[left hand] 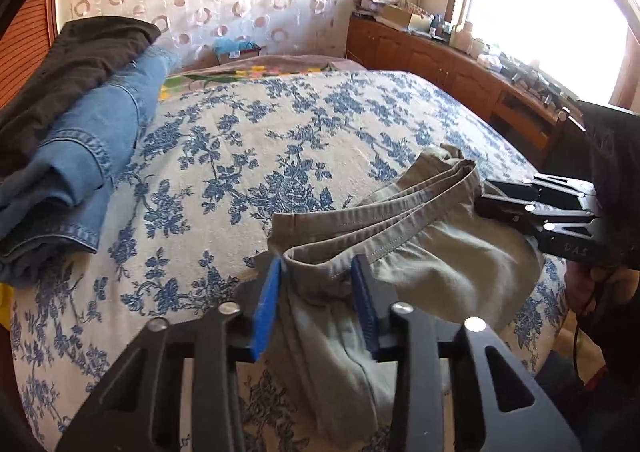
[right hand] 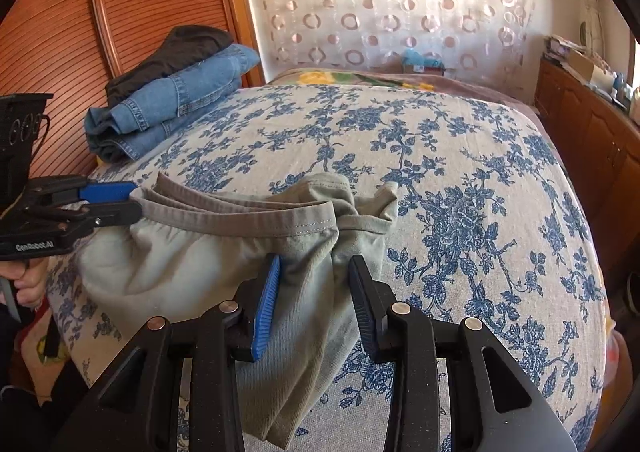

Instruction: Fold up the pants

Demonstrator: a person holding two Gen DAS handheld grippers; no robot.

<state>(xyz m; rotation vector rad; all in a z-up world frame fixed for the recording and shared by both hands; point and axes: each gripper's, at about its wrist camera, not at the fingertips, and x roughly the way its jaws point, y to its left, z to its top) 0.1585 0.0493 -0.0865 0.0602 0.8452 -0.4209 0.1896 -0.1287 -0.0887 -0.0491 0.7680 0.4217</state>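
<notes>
Left wrist view showed the pale olive pants (left hand: 420,264) bunched at the lower centre of the frame on the blue-flowered bedspread (left hand: 240,140), waistband folded in loops. The left gripper (left hand: 318,304) had one end of that waistband between its blue pads, seemingly clamped on it. At right, the right gripper (left hand: 492,198) met the far end, its grip hard to judge. Folded jeans (left hand: 92,148) lay upper left.

Right wrist view showed the right gripper (right hand: 314,304) with jaws apart astride the cloth, pads seemingly not pressing. At left, a hand (right hand: 28,284) held the left gripper (right hand: 134,198), nipping the waistband.
</notes>
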